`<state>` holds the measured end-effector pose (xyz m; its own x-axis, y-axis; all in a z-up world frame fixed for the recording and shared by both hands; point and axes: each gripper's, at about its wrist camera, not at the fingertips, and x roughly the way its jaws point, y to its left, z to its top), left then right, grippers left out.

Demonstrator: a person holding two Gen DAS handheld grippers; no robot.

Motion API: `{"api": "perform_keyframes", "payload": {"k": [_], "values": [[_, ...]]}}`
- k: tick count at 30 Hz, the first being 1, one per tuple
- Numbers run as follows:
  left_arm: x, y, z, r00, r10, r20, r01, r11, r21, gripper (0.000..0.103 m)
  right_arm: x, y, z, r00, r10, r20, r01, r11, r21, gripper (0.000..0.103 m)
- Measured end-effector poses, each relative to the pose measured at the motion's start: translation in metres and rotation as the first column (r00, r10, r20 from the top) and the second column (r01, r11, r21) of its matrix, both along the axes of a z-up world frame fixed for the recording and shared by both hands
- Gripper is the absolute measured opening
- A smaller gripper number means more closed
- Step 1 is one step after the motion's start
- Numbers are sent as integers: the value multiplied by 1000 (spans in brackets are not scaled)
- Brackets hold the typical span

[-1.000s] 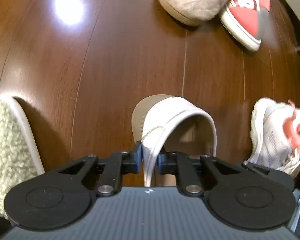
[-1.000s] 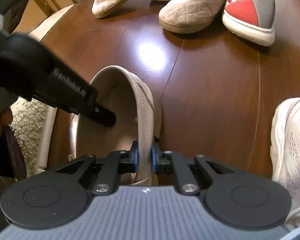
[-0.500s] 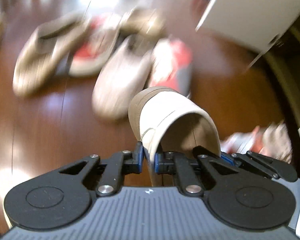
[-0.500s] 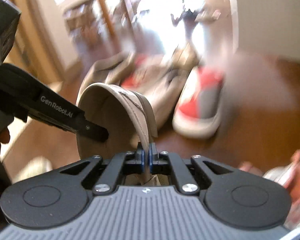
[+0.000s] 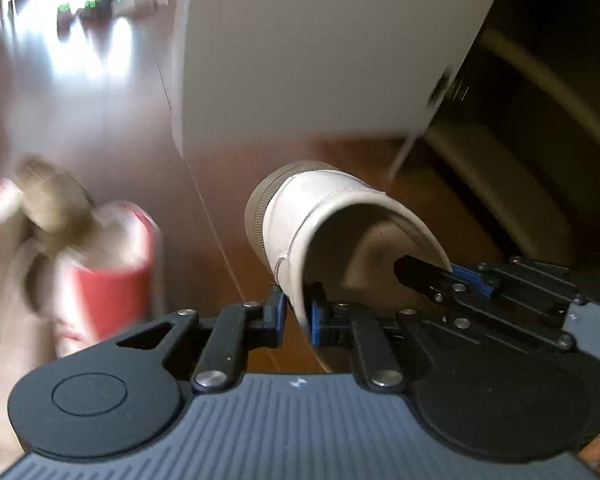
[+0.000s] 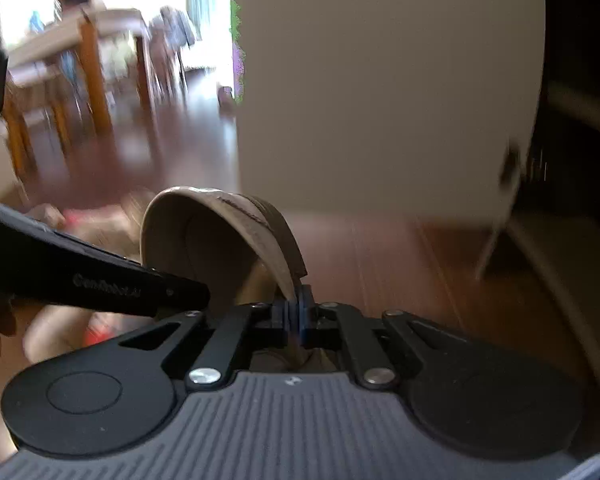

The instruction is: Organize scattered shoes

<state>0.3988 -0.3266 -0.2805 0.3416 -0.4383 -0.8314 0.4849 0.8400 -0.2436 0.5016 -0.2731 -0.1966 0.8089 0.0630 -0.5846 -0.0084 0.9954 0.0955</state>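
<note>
Item: one beige slip-on slipper [image 5: 340, 216], carried clear of the dark wood floor [image 5: 220, 184] between my two claws. I held it by the collar so the sole hung free and the toe pointed ahead, toward the open shoe cabinet [image 5: 540, 120] beyond the white door panel [image 5: 320, 48].

Left gripper [image 5: 296, 316]: jaws nearly closed, opening a touch, blue pads pinching the slipper's near rim. Tilted steeply downward.

Right gripper [image 6: 296, 320]: clamped fully onto the opposite rim of the same slipper [image 6: 220, 232], fabric squeezed thin between the pads. Angled down less sharply. Its fingers reached in from the right in the left view (blue pad just visible at the rim).

Two grips, I judged, kept the soft upper from folding during the carry.

Surroundings: other shoes on the floor to the left, a red-and-white sneaker [image 5: 116, 272] among them, too blurred to count. Dining table and chairs [image 6: 80, 52] far behind.
</note>
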Motion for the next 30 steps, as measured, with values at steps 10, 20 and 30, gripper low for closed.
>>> {"api": "perform_keyframes", "payload": {"k": [10,20,30], "values": [[37,-26,-33,997,-23,-77,26,999,30,47,49,-58,-93,956,-137,-259,168,981,101,16],[-35,70,5,994,80,-69,-84,995,-53,51,-16,-4,-87,972,-49,-230,42,998,-35,93],[-37,64,-4,990,95,-109,-102,992,-67,51,28,-9,-108,951,-19,-309,5,999,-45,61]]}}
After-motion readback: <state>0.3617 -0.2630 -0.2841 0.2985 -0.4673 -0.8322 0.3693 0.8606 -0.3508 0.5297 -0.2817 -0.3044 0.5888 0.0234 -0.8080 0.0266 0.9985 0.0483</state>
